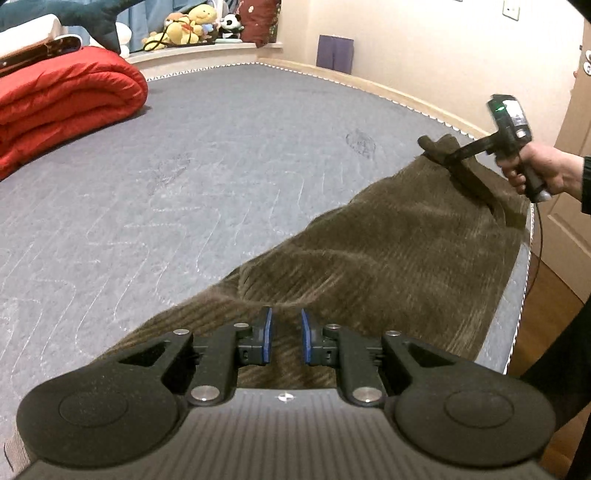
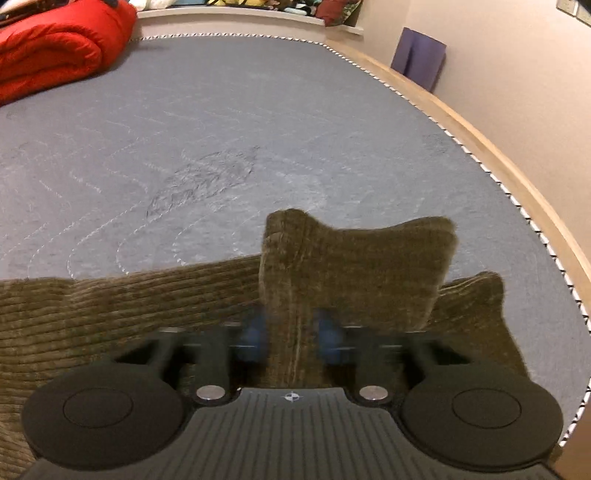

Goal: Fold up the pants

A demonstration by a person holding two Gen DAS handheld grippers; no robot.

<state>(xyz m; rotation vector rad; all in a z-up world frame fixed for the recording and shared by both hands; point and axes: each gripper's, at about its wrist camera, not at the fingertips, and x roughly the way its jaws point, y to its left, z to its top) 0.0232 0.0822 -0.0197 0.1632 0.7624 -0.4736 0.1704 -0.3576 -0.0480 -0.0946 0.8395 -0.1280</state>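
Note:
Brown corduroy pants [image 1: 388, 254] lie along the near right edge of a grey mattress [image 1: 221, 147]. My left gripper [image 1: 286, 334] sits low over one end of the pants, its blue pads [image 1: 266, 332] a little apart with cloth between and under them; a grip cannot be confirmed. My right gripper [image 2: 291, 332] is shut on a fold of the pants [image 2: 354, 266] and lifts it above the mattress [image 2: 258, 110]. It also shows in the left wrist view [image 1: 439, 149], held by a hand at the far right.
A folded red quilt [image 1: 62, 99] lies at the mattress's far left, also in the right wrist view [image 2: 51, 44]. Stuffed toys [image 1: 192, 26] sit on a ledge behind. A wooden bed frame [image 2: 498, 147] runs along the right, by a wall. A purple panel [image 1: 334, 53] leans there.

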